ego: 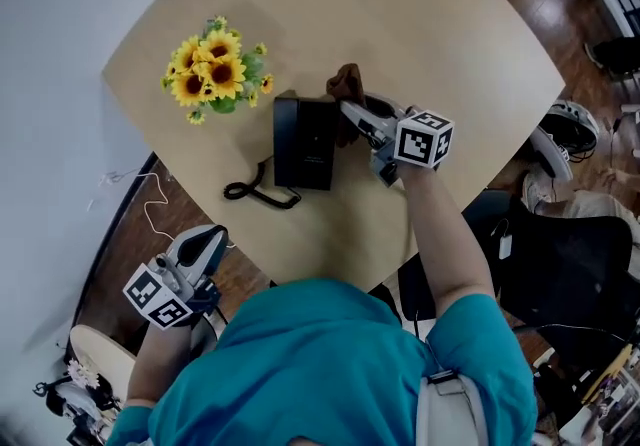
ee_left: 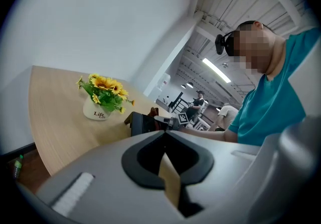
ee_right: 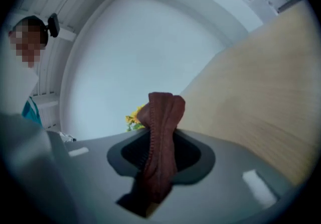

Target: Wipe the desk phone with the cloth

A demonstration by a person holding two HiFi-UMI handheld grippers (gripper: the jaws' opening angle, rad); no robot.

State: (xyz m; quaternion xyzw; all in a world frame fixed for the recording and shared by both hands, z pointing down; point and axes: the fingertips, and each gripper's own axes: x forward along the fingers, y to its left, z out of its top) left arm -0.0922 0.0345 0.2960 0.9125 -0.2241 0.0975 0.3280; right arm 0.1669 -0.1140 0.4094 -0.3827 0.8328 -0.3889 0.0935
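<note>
The black desk phone (ego: pixel 305 142) lies mid-table with its coiled cord (ego: pixel 255 192) trailing toward the near edge. My right gripper (ego: pixel 345 106) is shut on a bunched brown cloth (ego: pixel 347 84), which sits at the phone's far right corner. In the right gripper view the cloth (ee_right: pixel 160 132) stands up clamped between the jaws of the right gripper (ee_right: pixel 160 140). My left gripper (ego: pixel 213 236) hangs off the table's near-left edge, shut and holding nothing. From the left gripper (ee_left: pixel 165 140) the phone (ee_left: pixel 143 123) shows some way off.
A white pot of sunflowers (ego: pixel 215 69) stands left of the phone, close to the table's (ego: pixel 450 24) left edge. A black chair (ego: pixel 570 264) and a helmet (ego: pixel 565 124) are on the floor to the right. A wall lies to the left.
</note>
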